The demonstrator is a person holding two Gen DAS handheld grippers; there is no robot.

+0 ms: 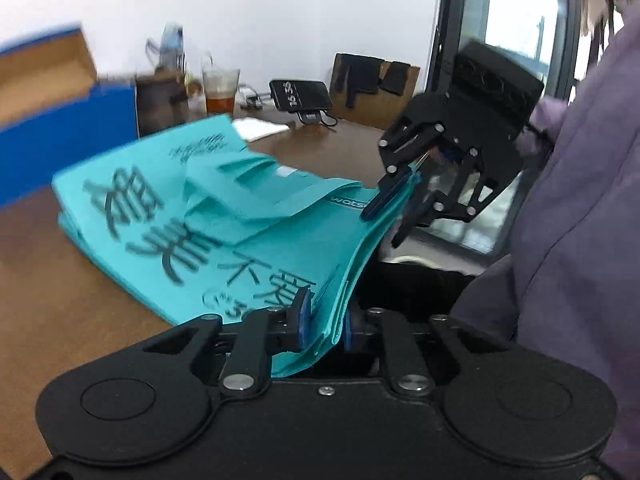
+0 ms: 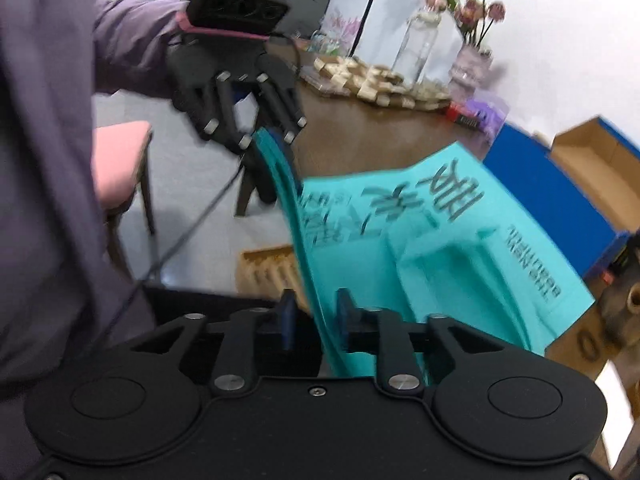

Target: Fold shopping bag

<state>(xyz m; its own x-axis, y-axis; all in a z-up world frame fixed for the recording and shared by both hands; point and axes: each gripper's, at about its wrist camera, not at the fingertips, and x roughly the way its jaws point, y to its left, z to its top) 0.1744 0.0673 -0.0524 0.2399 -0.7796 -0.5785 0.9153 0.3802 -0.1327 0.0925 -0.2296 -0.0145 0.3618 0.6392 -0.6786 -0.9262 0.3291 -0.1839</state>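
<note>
At six o'clock your left gripper (image 1: pixel 324 326) is clamping the near edge of the teal shopping bag (image 1: pixel 192 216), your right gripper (image 1: pixel 394 208) at two o'clock is pinching the same edge, lifting it off the brown table (image 1: pixel 320 148).

Left gripper (image 1: pixel 324 320): matte black body, two round caps, silver pivot screws, black linkage bars, blue finger pads (image 1: pixel 303 314). Right gripper (image 2: pixel 314 320): same build, black housing, silver screws, blue pads (image 2: pixel 286 320), one small centre screw. Camera block (image 2: pixel 238 6) on the left unit: black, slotted face, pink band below. Thin black cable (image 2: pixel 192 228). Sleeve (image 2: pixel 120 44): purple-grey fabric; same cloth on torso (image 1: pixel 580 200).
</note>
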